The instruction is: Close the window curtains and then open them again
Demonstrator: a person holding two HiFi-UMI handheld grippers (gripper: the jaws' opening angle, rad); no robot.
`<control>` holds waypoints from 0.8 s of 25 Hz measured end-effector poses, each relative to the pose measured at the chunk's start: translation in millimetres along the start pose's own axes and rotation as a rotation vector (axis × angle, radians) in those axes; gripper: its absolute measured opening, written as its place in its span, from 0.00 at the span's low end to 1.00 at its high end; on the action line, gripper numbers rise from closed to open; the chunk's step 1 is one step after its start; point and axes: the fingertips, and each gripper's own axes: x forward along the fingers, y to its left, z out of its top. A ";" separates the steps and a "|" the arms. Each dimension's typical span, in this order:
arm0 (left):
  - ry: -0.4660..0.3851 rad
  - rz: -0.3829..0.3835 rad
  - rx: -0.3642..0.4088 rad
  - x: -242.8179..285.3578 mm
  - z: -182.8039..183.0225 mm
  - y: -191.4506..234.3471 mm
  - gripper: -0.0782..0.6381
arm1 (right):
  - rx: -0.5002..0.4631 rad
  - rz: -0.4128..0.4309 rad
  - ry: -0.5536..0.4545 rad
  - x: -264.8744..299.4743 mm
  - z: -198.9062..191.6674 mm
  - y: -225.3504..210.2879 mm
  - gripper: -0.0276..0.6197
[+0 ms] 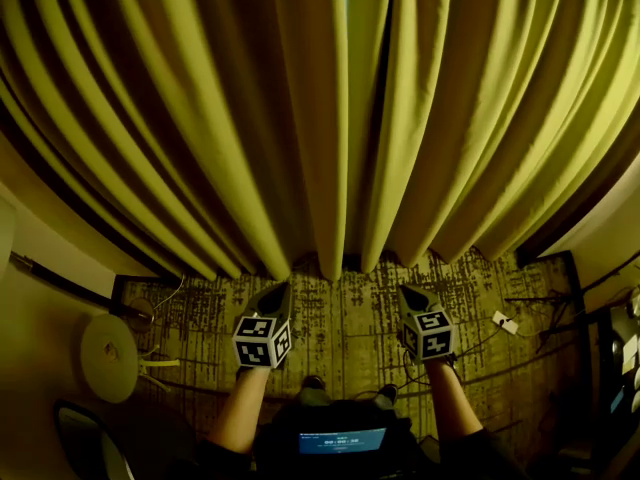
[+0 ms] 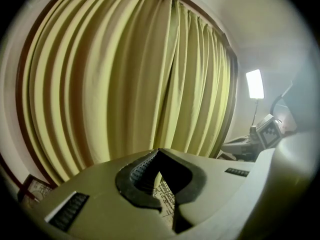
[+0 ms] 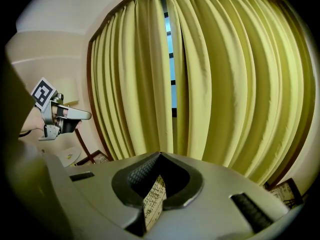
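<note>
Two yellow-green curtain panels hang drawn together, the left panel (image 1: 200, 118) and the right panel (image 1: 490, 118), and reach down to the carpet. A thin slit of window (image 3: 170, 49) shows between their inner edges. In the head view my left gripper (image 1: 272, 290) and right gripper (image 1: 408, 293) are side by side just short of the curtain hems, pointing at the middle. Both are shut with nothing between the jaws. The left gripper (image 2: 159, 150) faces the left panel (image 2: 115, 74). The right gripper (image 3: 160, 154) faces the slit and the right panel (image 3: 240, 74). Neither touches the cloth.
A patterned carpet (image 1: 350, 328) lies below the curtains. A round white object (image 1: 108, 356) and cables sit at the left, a white plug (image 1: 505, 321) and more cables at the right. A bright lamp panel (image 2: 255, 83) stands right of the window. A small screen (image 1: 343, 440) glows at the bottom.
</note>
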 end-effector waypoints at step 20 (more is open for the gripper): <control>-0.021 -0.107 0.027 -2.0 15.7 76.5 0.11 | 0.023 -0.065 0.001 50.7 28.5 72.4 0.06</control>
